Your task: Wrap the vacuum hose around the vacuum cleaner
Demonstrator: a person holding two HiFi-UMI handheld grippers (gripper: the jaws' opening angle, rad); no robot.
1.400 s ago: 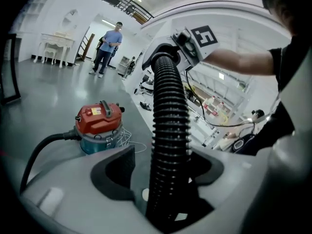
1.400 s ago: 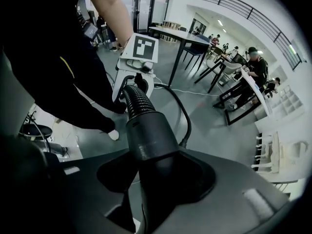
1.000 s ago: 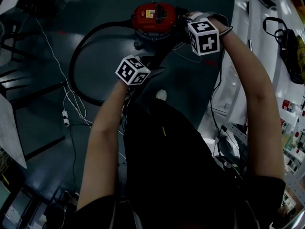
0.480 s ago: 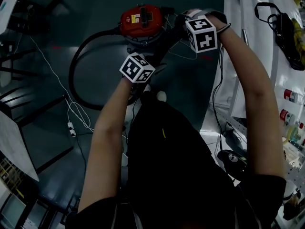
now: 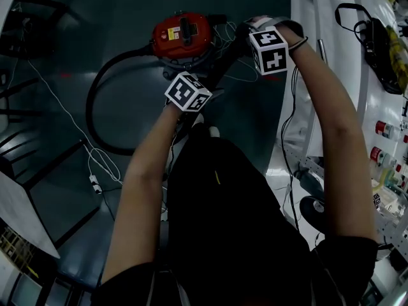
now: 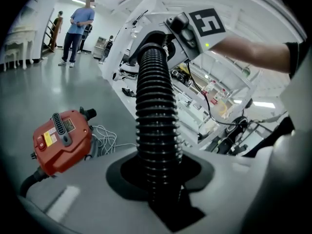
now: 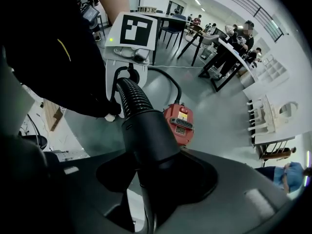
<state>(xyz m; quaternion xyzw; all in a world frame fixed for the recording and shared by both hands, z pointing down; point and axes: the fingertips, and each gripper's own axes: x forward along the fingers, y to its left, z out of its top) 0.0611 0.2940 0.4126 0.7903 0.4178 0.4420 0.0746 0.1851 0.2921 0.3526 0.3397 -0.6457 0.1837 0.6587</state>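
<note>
Head view has the black ribbed plastic vacuum hose (image 5: 91, 104) leaving the red round-bodied vacuum cleaner (image 5: 182, 34) at its 9 o'clock side. It sweeps in a wide loop over the dark grey floor (image 5: 127, 5) toward 7 o'clock and curves back toward both tools, which sit at the cleaner's 5 and 3 o'clock. In the left gripper view the left gripper (image 6: 158, 179) has its jaws closed on the ribbed stretch, which runs straight up between them toward 12 o'clock. Those jaws have just been closing with the hose between them. In the right gripper view the right gripper (image 7: 146, 172) clamps the hose's smooth black cuff (image 7: 146, 130), its jaws fairly wide around it, and the ribs continue toward 11 o'clock to the other tool. A loose white cable (image 6: 106, 139) lies just beside the cleaner, at its 3 o'clock in the left gripper view.
</note>
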